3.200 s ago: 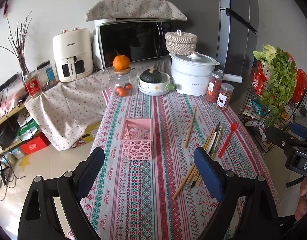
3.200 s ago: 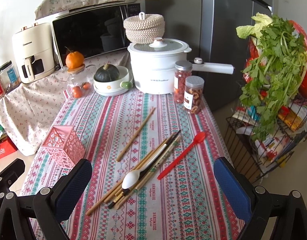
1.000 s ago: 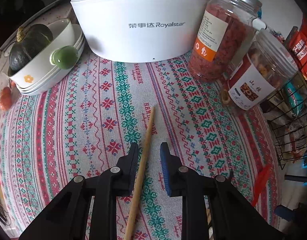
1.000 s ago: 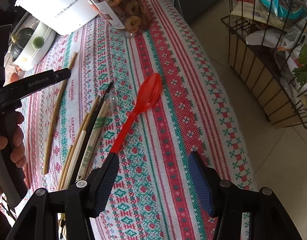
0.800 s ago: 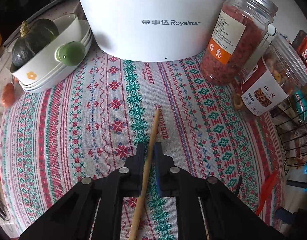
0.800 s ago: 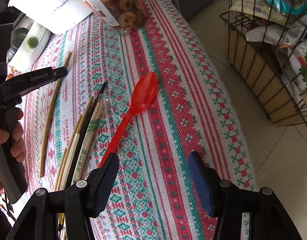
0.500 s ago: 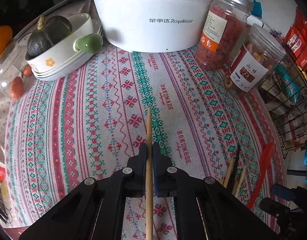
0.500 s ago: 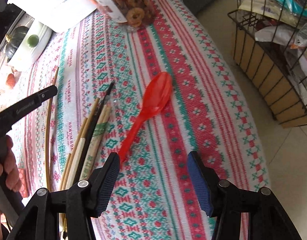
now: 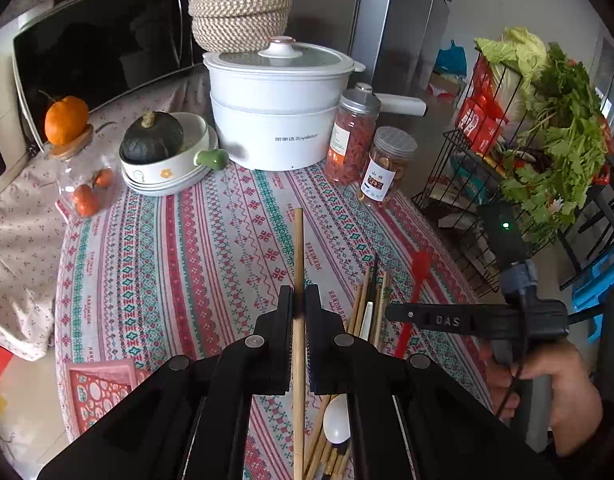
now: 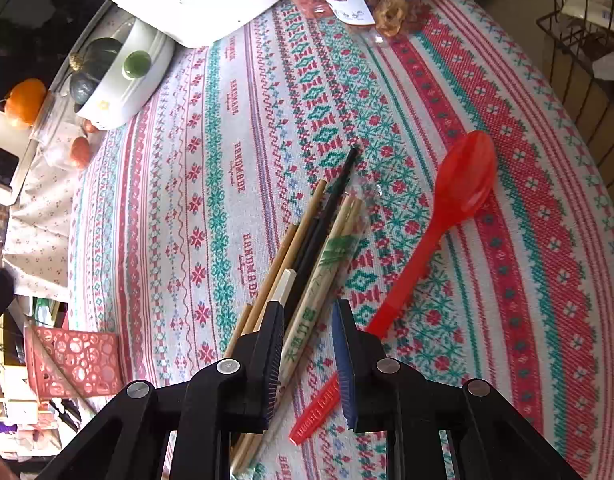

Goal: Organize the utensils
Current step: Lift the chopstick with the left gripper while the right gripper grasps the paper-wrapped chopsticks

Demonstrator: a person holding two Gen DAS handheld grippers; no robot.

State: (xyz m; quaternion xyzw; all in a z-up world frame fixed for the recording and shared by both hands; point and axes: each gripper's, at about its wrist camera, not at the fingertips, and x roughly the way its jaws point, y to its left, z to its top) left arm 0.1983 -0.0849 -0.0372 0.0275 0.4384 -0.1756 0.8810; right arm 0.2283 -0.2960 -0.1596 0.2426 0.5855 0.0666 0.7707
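Note:
My left gripper (image 9: 298, 300) is shut on a single wooden chopstick (image 9: 298, 240) and holds it in the air over the patterned tablecloth (image 9: 187, 264). My right gripper (image 10: 308, 308) hangs low over a bundle of chopsticks (image 10: 307, 240). Its jaws are closing around the paper-wrapped pair (image 10: 303, 332) and a black chopstick (image 10: 331, 200), with a gap still beside them. A red spoon (image 10: 463, 188) lies just right of that gripper, its handle passing under the right finger. A white spoon (image 9: 337, 416) rests on the bundle. The pink basket (image 9: 99, 384) stands at the near left.
A white cooking pot (image 9: 275, 120), two food jars (image 9: 351, 140), and a bowl holding a dark squash (image 9: 167, 156) line the far side. A wire rack with greens (image 9: 527, 140) stands past the table's right edge. A hand (image 9: 547, 380) grips the right tool.
My left gripper has shut on the chopstick, then lifted and drawn back with it. My right gripper slid left from the red spoon onto the bundle and its jaws narrowed.

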